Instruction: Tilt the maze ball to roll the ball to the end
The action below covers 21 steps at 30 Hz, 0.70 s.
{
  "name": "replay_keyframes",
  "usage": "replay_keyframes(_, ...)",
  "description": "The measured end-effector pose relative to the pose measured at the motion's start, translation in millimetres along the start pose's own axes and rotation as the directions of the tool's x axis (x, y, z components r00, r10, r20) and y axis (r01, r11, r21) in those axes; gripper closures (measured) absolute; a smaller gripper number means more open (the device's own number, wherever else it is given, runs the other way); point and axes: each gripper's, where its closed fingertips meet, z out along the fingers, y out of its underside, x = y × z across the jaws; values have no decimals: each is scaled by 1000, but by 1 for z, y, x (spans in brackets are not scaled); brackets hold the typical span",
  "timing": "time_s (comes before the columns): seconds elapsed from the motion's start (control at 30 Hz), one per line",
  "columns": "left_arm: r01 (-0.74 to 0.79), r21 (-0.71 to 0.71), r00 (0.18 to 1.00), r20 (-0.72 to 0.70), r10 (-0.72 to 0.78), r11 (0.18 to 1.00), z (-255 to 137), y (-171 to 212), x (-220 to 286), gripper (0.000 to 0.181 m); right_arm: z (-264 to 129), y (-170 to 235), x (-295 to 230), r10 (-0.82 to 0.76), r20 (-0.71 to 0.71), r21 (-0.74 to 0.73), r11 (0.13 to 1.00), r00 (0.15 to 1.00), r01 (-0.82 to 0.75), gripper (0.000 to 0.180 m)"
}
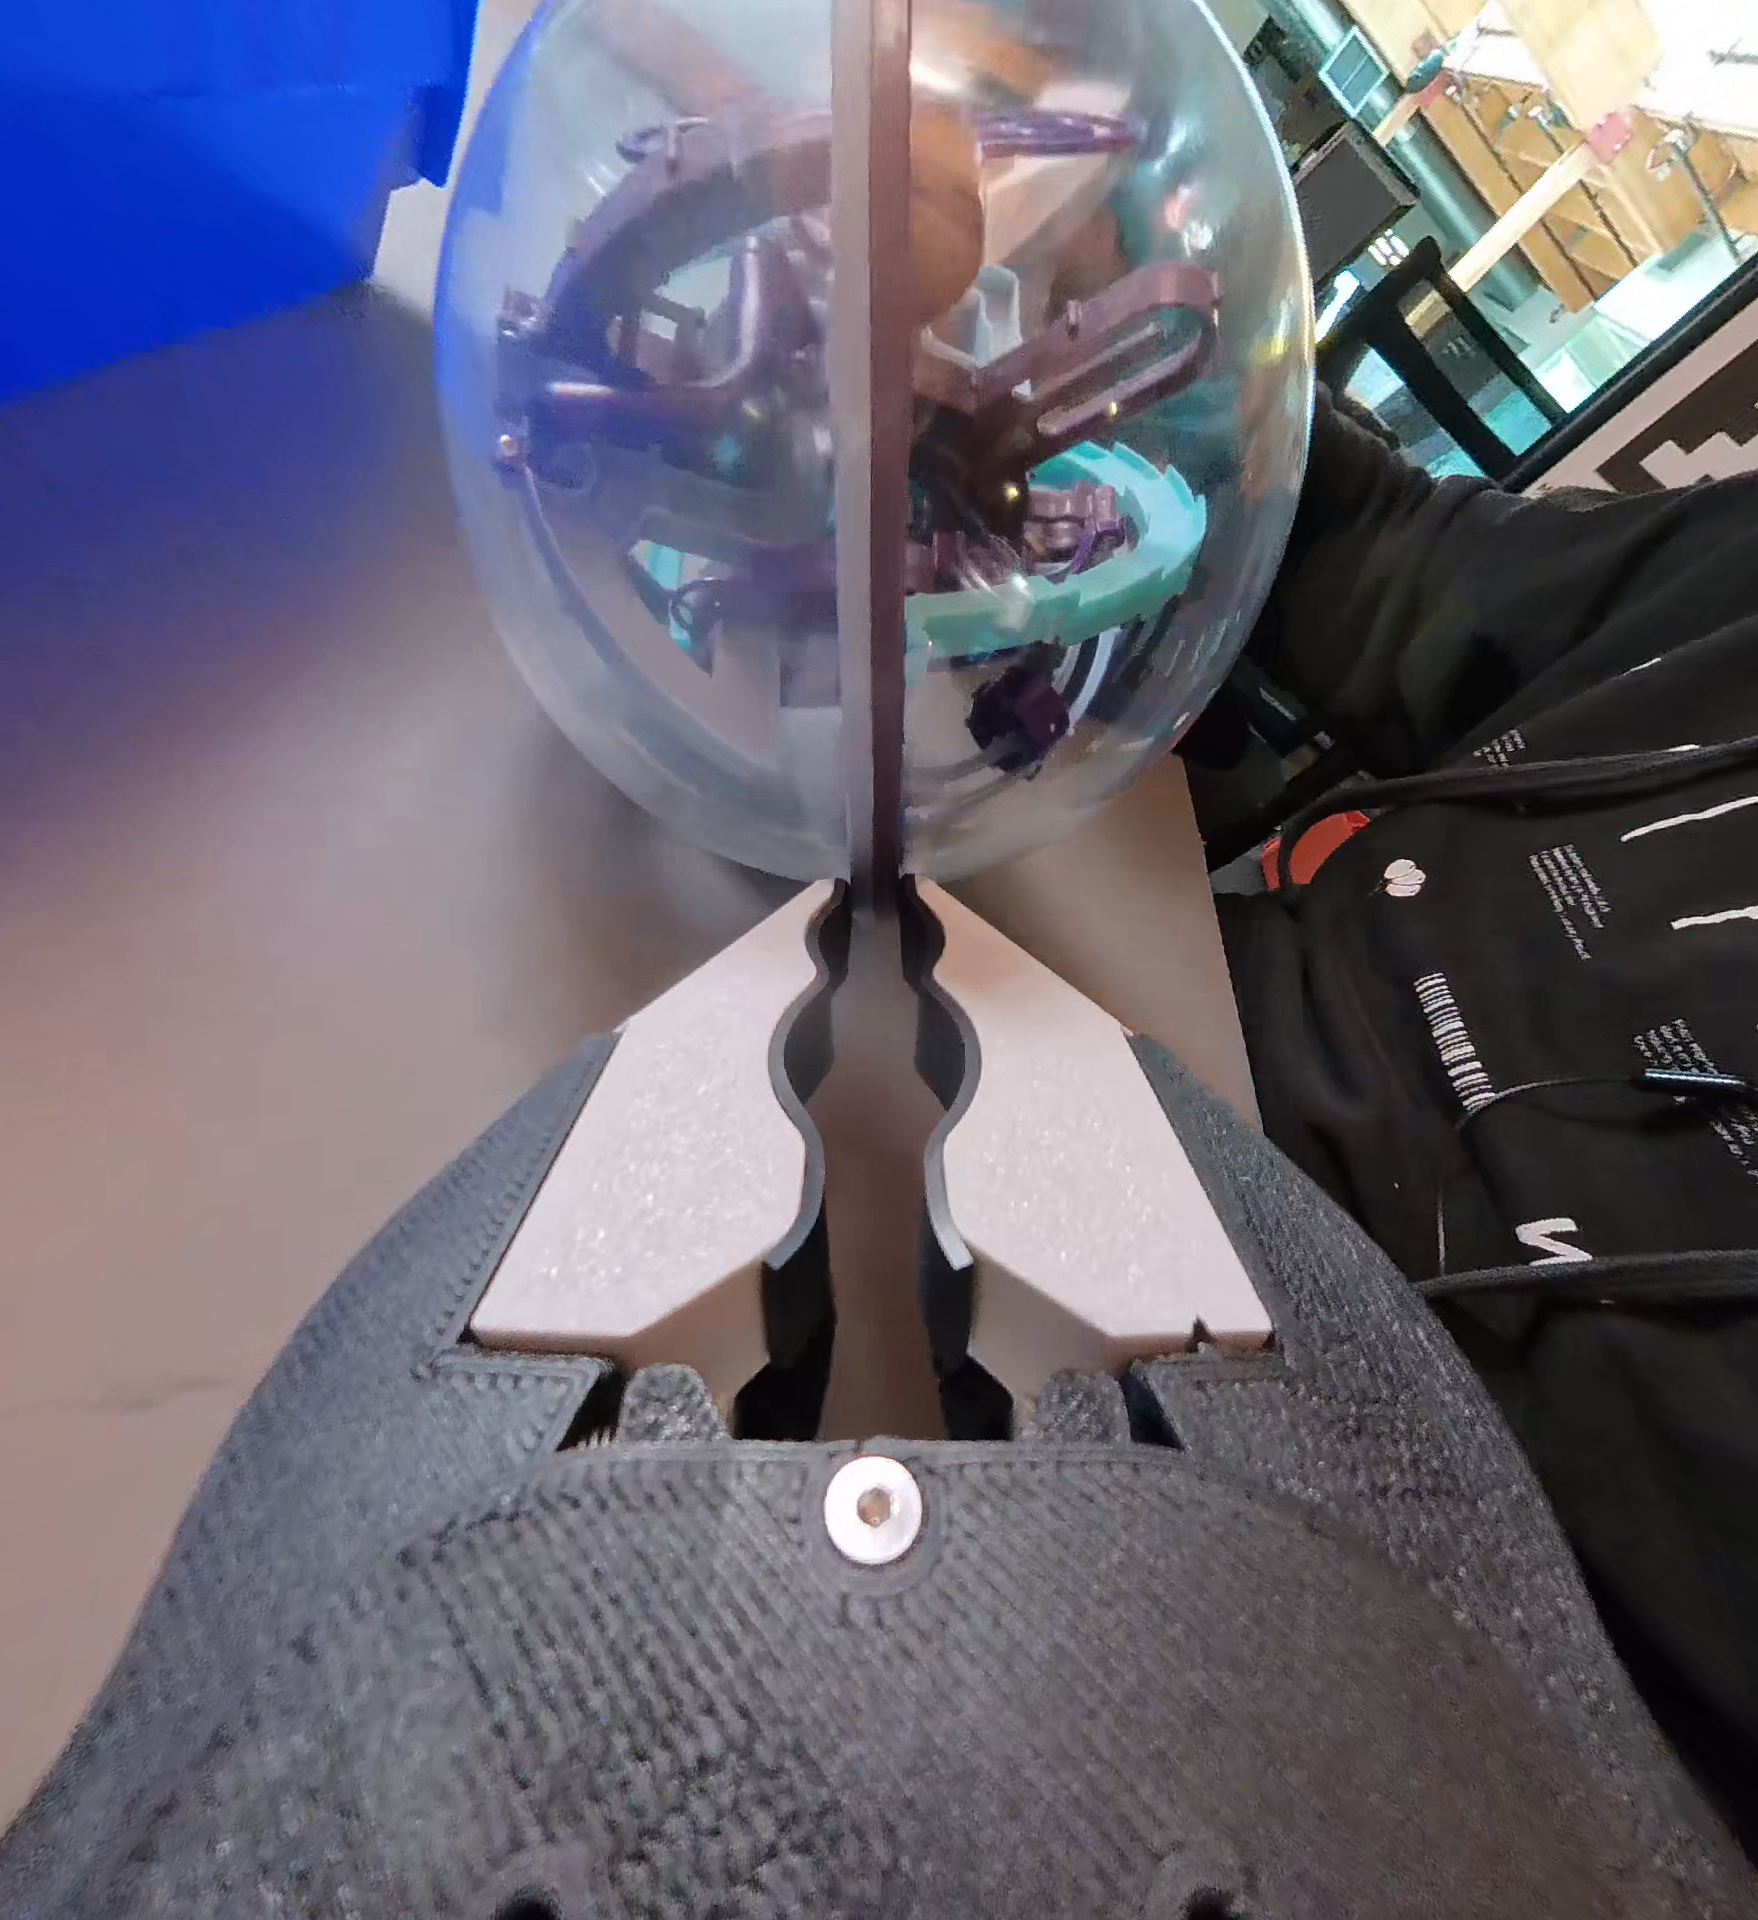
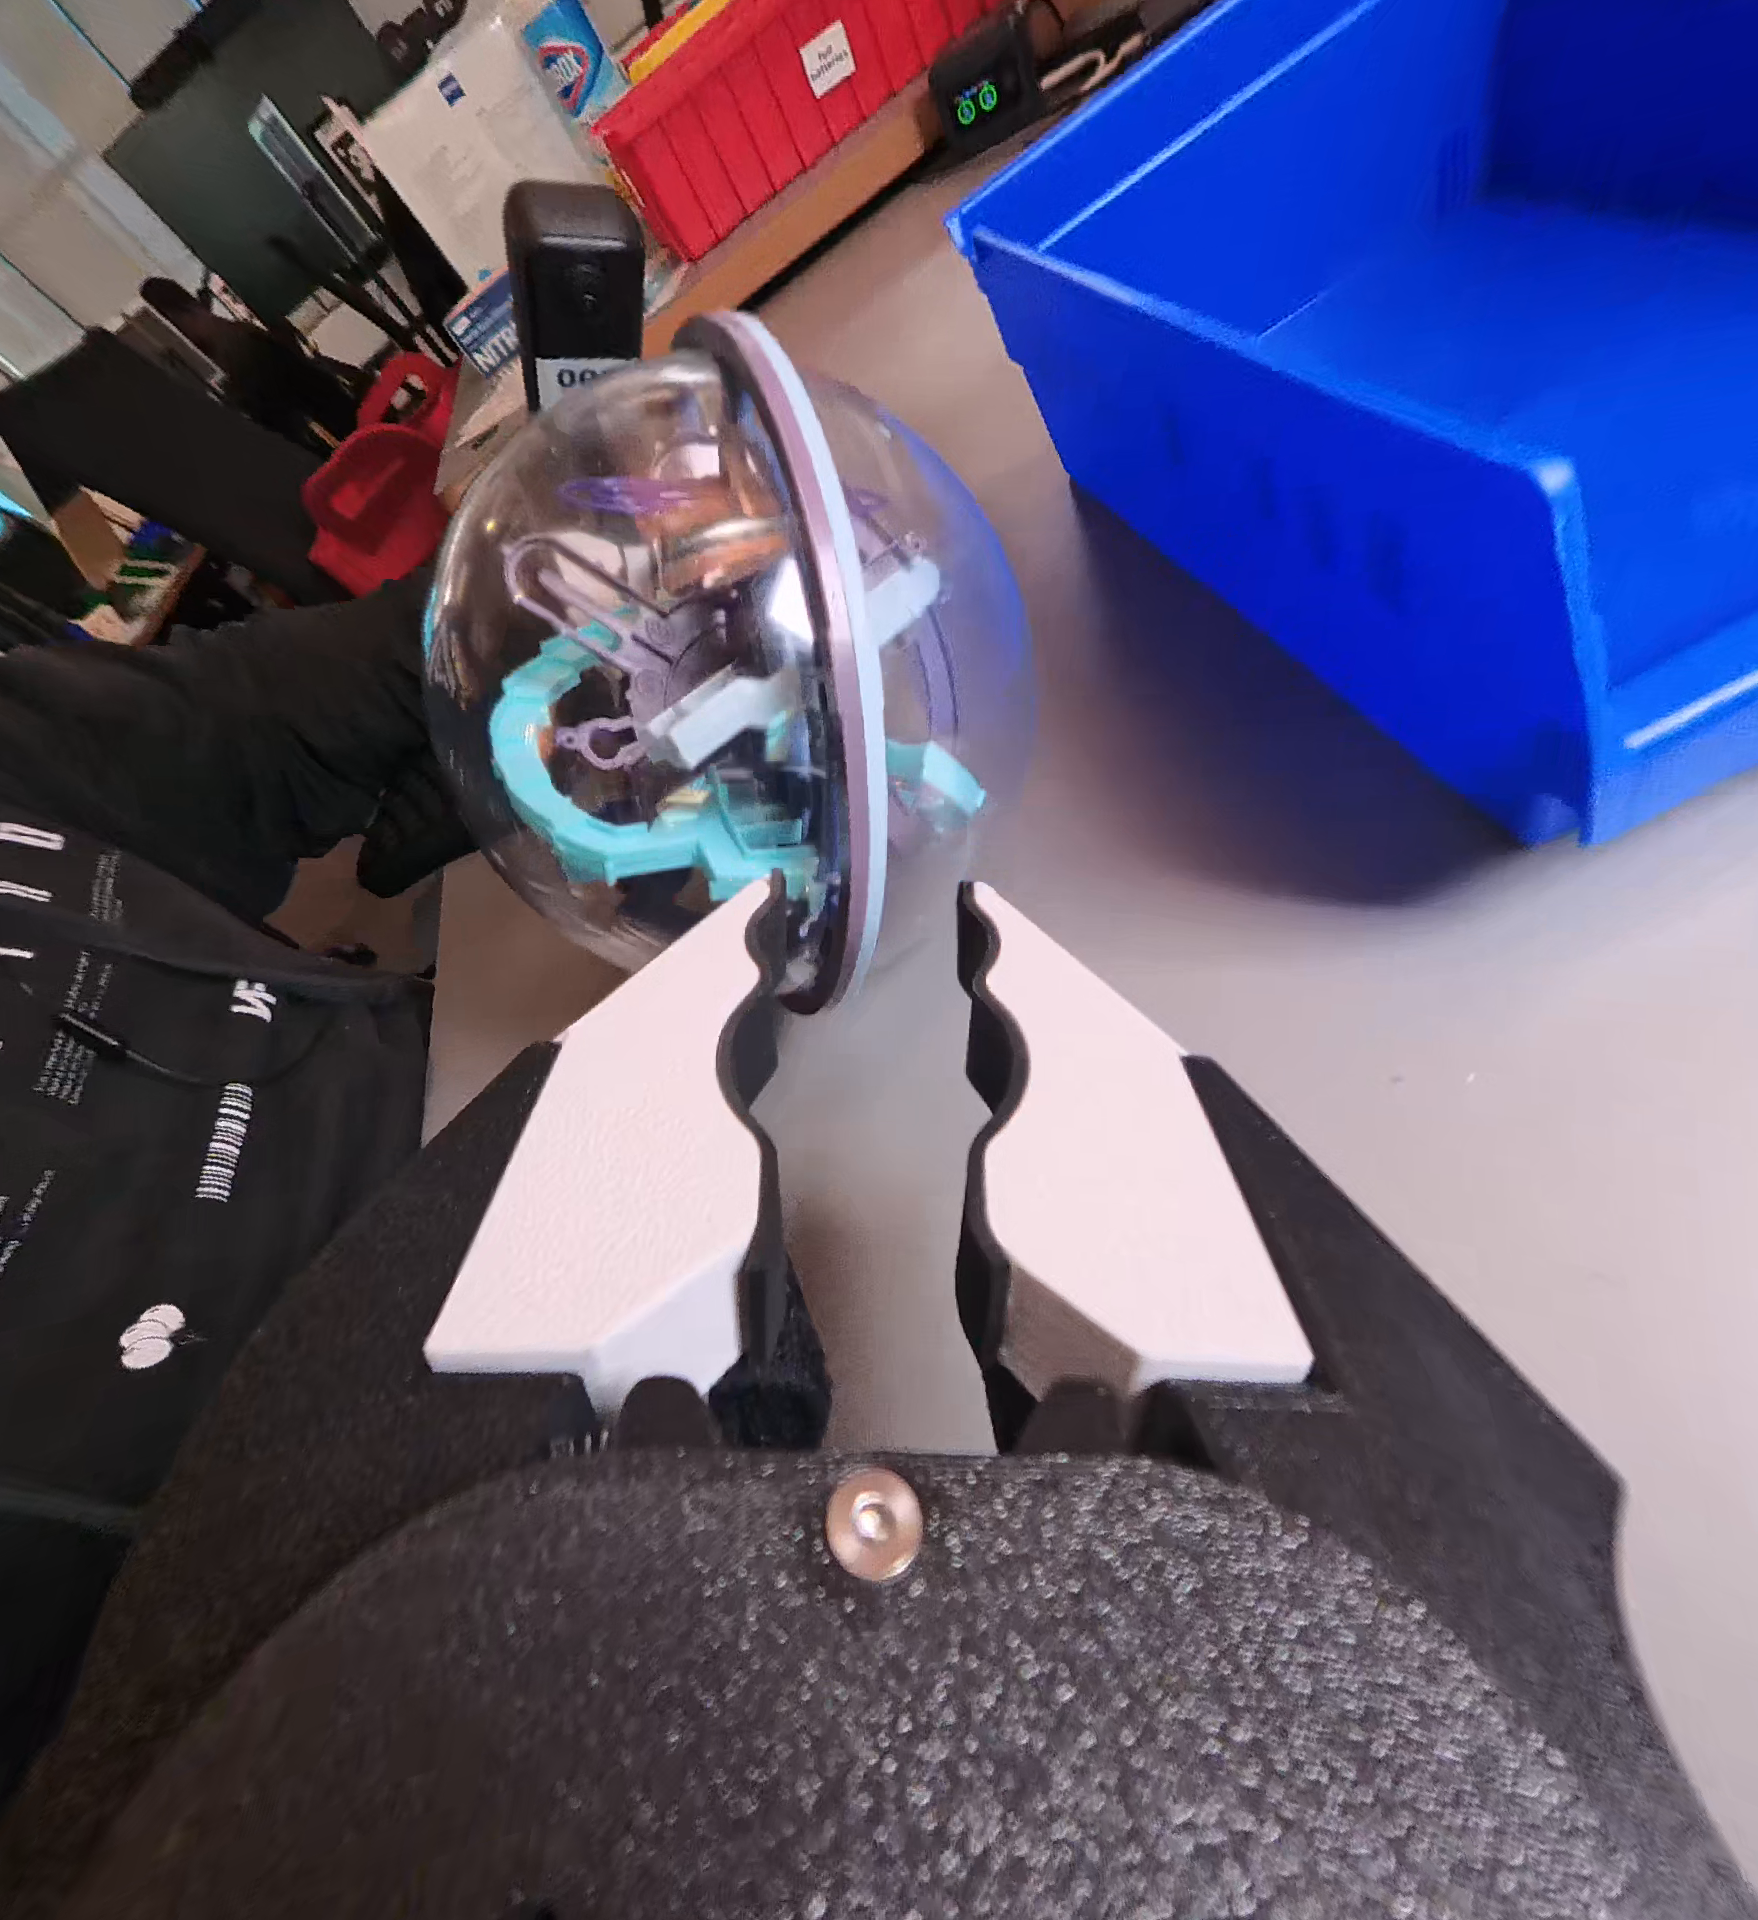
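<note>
The maze ball (image 1: 1062, 416) is a clear sphere with purple and teal tracks inside and a dark flat rim (image 1: 870, 520) around its middle. My left gripper (image 1: 873, 904) is shut on the near edge of that rim, which stands upright straight ahead. In the right wrist view the maze ball (image 2: 646, 675) is tilted, with its rim (image 2: 844, 675) slanting down between my fingers. My right gripper (image 2: 870, 904) is open, and the rim's lower edge lies close to the left finger (image 2: 750, 987). I cannot make out the small ball inside.
A big blue bin (image 2: 1477, 468) stands on the grey table (image 2: 1374, 1039) to the right of the ball; it also shows in the left wrist view (image 1: 127, 156). A person in a black top (image 2: 127, 1039) sits at the table edge. A black upright camera (image 2: 574, 281) stands behind the ball.
</note>
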Motion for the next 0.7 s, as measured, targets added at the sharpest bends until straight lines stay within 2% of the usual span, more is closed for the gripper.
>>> replay_keyframes(0.23, 18, 52, 1000, -25, -17, 998, -7, -8, 2, 166, 18, 5, -5, 15, 65, 4, 1000, 998, -15, 153)
replay_keyframes(0.33, 21, 74, 1000, 18, -23, 997, -10, -12, -6, 163, 21, 0, 0, 34, 71, 28, 999, 997, -36, 160)
replay_keyframes(0.43, 28, 81, 1000, 10, -29, 996, -10, -12, -6, 168, 23, -3, 7, 64, 67, 51, 996, 996, -68, 170)
replay_keyframes(0.5, 42, 78, 999, 10, -43, 996, -9, -11, -7, 168, 24, -6, 10, 82, 73, 77, 993, 994, -88, 179)
replay_keyframes(0.7, 47, 32, 998, 40, -49, 998, -5, -2, -12, 168, 23, -14, 6, 56, 93, 126, 990, 994, -68, 180)
